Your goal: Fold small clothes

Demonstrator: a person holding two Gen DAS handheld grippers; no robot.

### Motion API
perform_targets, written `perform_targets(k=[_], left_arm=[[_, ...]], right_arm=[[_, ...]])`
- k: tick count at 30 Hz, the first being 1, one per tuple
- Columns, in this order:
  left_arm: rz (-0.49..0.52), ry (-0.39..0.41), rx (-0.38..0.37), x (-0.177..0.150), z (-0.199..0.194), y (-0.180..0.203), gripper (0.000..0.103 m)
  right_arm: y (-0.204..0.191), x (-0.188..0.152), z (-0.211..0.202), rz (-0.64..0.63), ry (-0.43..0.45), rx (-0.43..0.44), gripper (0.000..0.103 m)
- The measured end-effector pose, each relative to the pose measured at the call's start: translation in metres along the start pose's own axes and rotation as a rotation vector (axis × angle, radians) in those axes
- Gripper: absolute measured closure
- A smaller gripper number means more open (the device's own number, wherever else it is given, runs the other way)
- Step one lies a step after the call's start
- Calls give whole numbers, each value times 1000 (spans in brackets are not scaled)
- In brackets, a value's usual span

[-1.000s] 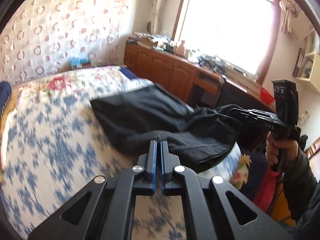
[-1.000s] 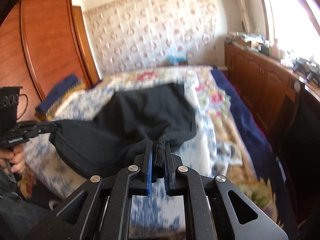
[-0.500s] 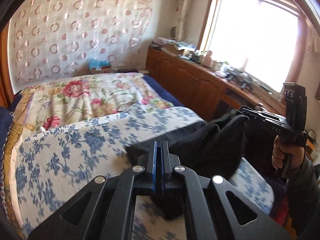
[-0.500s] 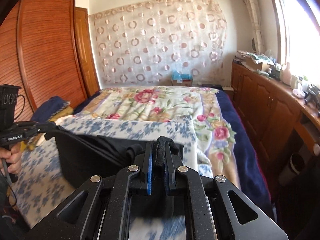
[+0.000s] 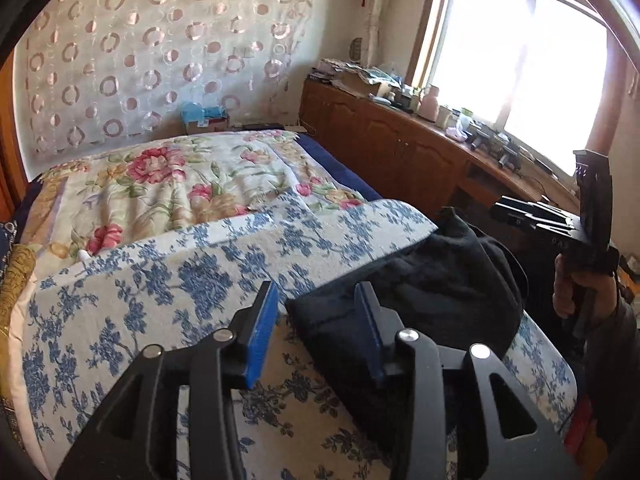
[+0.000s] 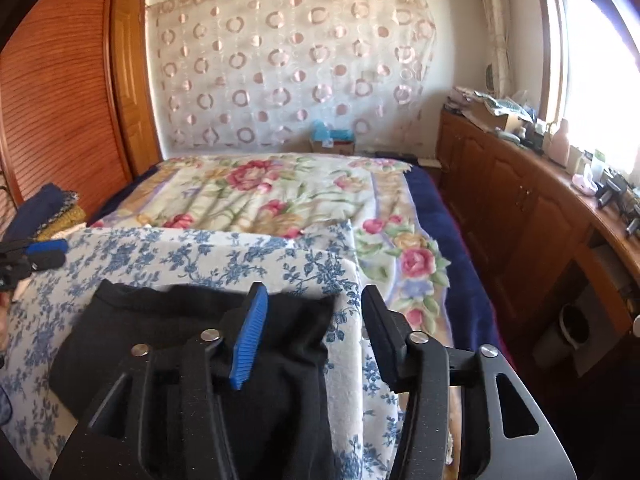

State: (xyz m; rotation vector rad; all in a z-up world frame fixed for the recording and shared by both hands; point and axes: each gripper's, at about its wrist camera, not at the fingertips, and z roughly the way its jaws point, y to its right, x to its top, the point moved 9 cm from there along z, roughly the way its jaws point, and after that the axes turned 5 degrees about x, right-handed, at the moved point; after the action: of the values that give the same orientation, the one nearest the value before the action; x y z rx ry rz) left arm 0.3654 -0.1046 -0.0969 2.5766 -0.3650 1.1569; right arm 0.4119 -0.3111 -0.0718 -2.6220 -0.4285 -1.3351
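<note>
A black garment lies folded over itself on the blue-flowered sheet at the near end of the bed. My left gripper hovers over the garment's left corner. Its jaws are opening, and the blue pads do not press the cloth. In the right wrist view the garment lies low and left, its right edge under my right gripper. Those jaws are opening too, with nothing pinched. A hand holds the right gripper by the garment's far side. The left gripper shows at the picture's left edge.
A flowered blanket covers the far half of the bed. A wooden cabinet with a cluttered top runs under the window on the right. A wardrobe and a stack of folded cloths stand on the left.
Both grippers, shut on the black garment's edge, drew it back toward the near end of the bed and folded it over. Both have since let go and stand open.
</note>
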Motion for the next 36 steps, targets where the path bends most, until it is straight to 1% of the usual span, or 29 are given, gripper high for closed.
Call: perform_targets(k=[1, 2, 3, 5, 7, 8, 10, 13, 17, 20, 22, 24, 25, 26, 27, 28, 29, 31, 34, 36], left_arm=[[5, -11, -10, -3, 1, 3, 57], [13, -26, -22, -7, 4, 6, 53], [19, -45, -28, -12, 8, 8, 52], [18, -78, -24, -19, 18, 9, 50], [-10, -121, -23, -24, 31, 6, 50], [-22, -131, -27, -25, 35, 6, 50], [-41, -156, -32, -28, 44, 3, 50], [-44, -182, -32, -30, 53, 2, 50], [-53, -212, -34, -34, 63, 1, 49], [-60, -216, -41, -35, 66, 3, 49], [-62, -207, -43, -34, 68, 2, 49], [-69, -199, -54, -33, 69, 3, 50], [-79, -198, -66, -32, 69, 4, 51], [-91, -200, -89, -32, 69, 6, 64], [-103, -209, -119, -33, 69, 8, 70], [-110, -209, -132, -33, 69, 9, 77], [-107, -206, -127, -33, 68, 10, 89], [-92, -188, -127, -30, 61, 13, 97], [-72, -109, -127, -19, 35, 18, 98], [-62, -65, -138, -13, 13, 23, 98]], right_arm=[[2, -3, -4, 0, -1, -1, 49], [3, -6, -7, 1, -1, -2, 43], [4, -9, -8, 3, -6, 3, 41], [3, -22, -3, 12, -54, 31, 38], [1, -31, 6, 8, -92, 45, 38], [1, -35, 11, 5, -110, 37, 38], [1, -41, 23, 6, -133, 48, 37], [5, -46, 39, 19, -171, 28, 37], [7, -56, 58, 61, -211, 83, 37], [3, -55, 57, 58, -208, 114, 37], [0, -57, 58, 55, -224, 139, 39], [-3, -57, 61, 65, -234, 165, 48], [-4, -57, 61, 69, -236, 189, 59], [-9, -57, 62, 73, -244, 233, 68], [-13, -58, 62, 66, -248, 257, 74], [-17, -57, 60, 51, -242, 278, 84], [-22, -57, 60, 37, -238, 293, 86], [-23, -56, 57, 35, -234, 299, 90], [-25, -50, 45, 30, -183, 278, 93], [-30, -40, 29, 27, -128, 272, 93]])
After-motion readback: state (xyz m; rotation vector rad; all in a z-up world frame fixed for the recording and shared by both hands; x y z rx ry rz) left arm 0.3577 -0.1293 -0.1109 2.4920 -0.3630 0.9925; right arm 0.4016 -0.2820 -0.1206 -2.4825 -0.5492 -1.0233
